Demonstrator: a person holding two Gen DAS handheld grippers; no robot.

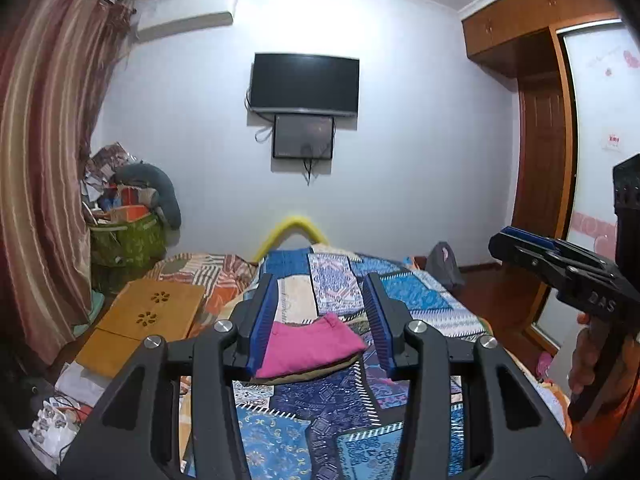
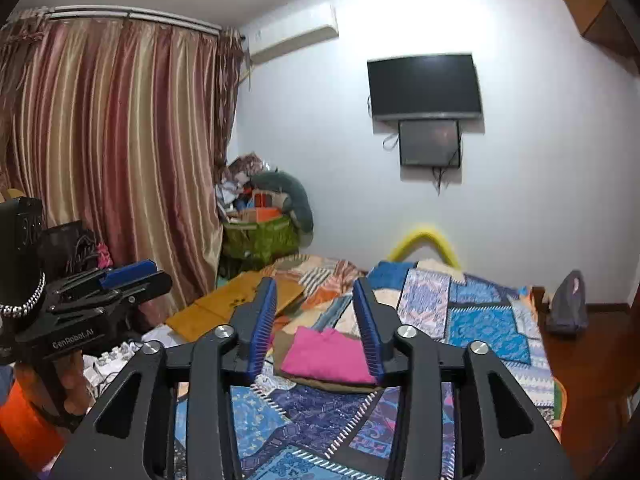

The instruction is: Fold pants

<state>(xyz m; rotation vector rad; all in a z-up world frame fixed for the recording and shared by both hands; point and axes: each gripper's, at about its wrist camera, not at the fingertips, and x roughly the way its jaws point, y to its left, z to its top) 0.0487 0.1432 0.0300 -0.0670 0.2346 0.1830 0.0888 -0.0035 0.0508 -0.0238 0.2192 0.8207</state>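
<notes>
Pink pants (image 1: 308,346) sit folded on a brown garment (image 2: 320,384), frame centre, on the patchwork bed (image 1: 420,300). I see left gripper (image 1: 320,320) and right gripper (image 2: 316,320) both wide, empty, above it. Risk: any low pass snags the stack and unfolds it.

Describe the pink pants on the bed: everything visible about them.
The pink pants are bright magenta, soft-looking cloth, folded into a compact, roughly rectangular bundle with a few creases. They lie flat on top of a folded olive-brown garment, whose edges show beneath along the near and left sides. Both rest on the patchwork bedspread. Neither tool touches them: the left tool and the right tool are open and empty.
</notes>
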